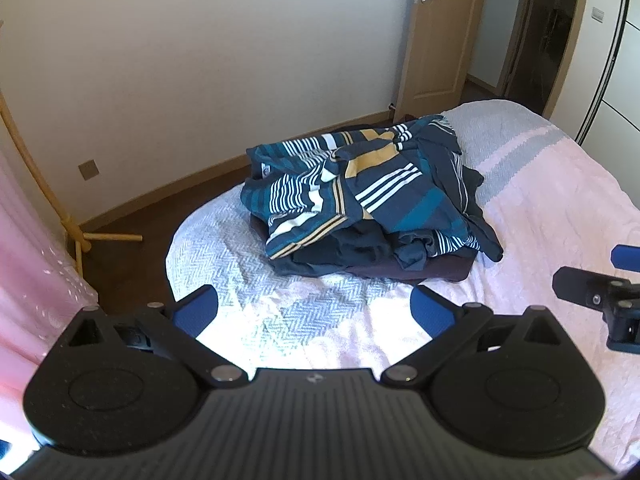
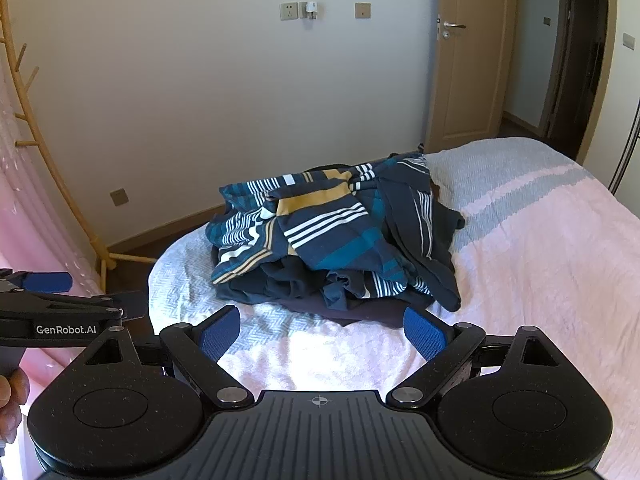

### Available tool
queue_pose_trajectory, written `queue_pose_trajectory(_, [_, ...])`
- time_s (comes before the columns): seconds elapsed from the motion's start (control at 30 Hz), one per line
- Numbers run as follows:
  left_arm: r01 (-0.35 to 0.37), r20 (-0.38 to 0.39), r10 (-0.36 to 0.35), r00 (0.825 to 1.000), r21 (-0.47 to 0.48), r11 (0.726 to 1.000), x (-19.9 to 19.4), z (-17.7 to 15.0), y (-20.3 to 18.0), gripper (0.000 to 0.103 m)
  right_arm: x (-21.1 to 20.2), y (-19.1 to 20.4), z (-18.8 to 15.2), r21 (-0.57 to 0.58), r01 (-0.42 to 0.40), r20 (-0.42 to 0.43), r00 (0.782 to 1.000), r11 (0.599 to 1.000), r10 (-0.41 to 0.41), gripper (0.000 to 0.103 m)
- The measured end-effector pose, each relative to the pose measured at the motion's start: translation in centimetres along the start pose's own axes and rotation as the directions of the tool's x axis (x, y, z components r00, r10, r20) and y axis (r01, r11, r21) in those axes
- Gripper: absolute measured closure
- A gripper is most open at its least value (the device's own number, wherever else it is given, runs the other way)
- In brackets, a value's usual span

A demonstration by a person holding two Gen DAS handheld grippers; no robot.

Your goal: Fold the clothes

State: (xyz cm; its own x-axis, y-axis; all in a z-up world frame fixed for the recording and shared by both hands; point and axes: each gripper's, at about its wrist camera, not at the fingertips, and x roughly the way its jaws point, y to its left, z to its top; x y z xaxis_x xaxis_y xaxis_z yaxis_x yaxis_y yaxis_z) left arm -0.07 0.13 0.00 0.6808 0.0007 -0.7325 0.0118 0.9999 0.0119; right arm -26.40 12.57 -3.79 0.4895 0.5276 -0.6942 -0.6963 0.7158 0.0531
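Note:
A crumpled pile of clothes (image 1: 360, 196) lies on the bed: a navy, teal, white and tan striped garment on top of dark plain pieces. It also shows in the right wrist view (image 2: 336, 236). My left gripper (image 1: 314, 312) is open and empty, held over the bedspread just short of the pile. My right gripper (image 2: 322, 334) is open and empty, also just short of the pile. The right gripper shows at the right edge of the left wrist view (image 1: 592, 280). The left gripper shows at the left edge of the right wrist view (image 2: 80, 300).
The bed (image 1: 540, 200) has a pink and grey-white herringbone cover. A wooden coat rack (image 1: 60, 200) and a pink curtain (image 1: 28, 272) stand at the left. A white wall with sockets is behind, and an open wooden door (image 1: 440, 40) at the back right.

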Motion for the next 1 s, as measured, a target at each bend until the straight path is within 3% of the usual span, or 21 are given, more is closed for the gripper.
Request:
queue_pose_trajectory(0.17, [0.018,-0.006,-0.018,1.0,-0.039,0.999,0.0,-0.4,0.5,0.003,0.1,-0.1,0.0,-0.005,0.002,-0.003,1.0,1.0,-0.002,0.011])
queue_pose_trajectory(0.33, [0.014,-0.03,-0.015,0.999,-0.038,0.999,0.7,0.2,1.0,0.003,0.0,-0.4,0.0,-0.006,0.0,-0.005,1.0,1.0,0.0,0.011])
queue_pose_trajectory(1.0, [0.018,-0.007,-0.018,1.0,-0.009,1.0,0.1,-0.2,-0.3,0.003,0.1,-1.0,-0.5,0.003,-0.004,-0.006,1.0,1.0,0.004,0.011])
